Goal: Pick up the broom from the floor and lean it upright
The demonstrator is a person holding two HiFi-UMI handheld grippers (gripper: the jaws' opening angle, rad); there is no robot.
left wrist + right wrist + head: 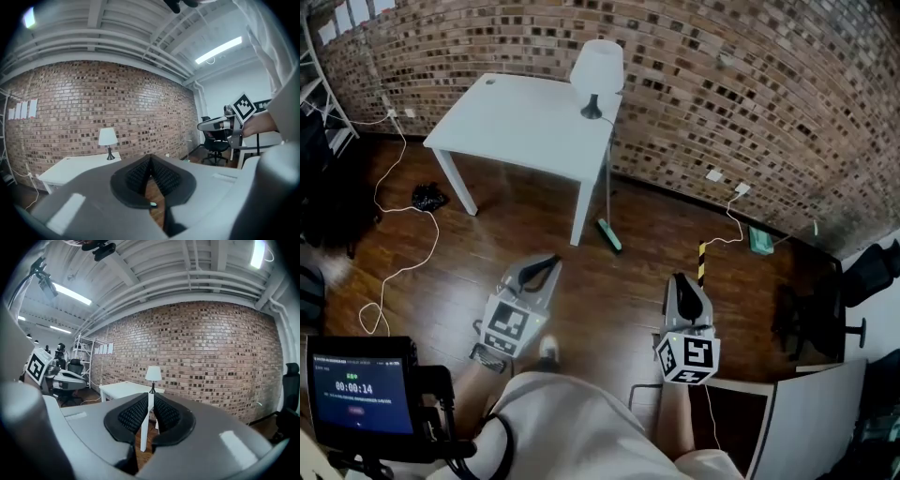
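The broom stands upright against the white table's (525, 117) right edge. Its green head (610, 236) rests on the wooden floor and its thin handle (608, 173) runs up along the table side. Both grippers hang well short of it, near the person's body. My left gripper (551, 263) (150, 159) has its pads meeting at the tips, with nothing in them; a speck of the green broom head (151, 204) shows below. My right gripper (678, 279) (150, 397) holds nothing, and a narrow gap between its pads frames a white table leg (145, 427).
A lamp (596, 70) stands on the table's far corner. White cables (394, 216) and a black bundle (428, 197) lie on the floor at left. An office chair (811, 323) and a white desk (806, 412) are at right, and a brick wall is behind.
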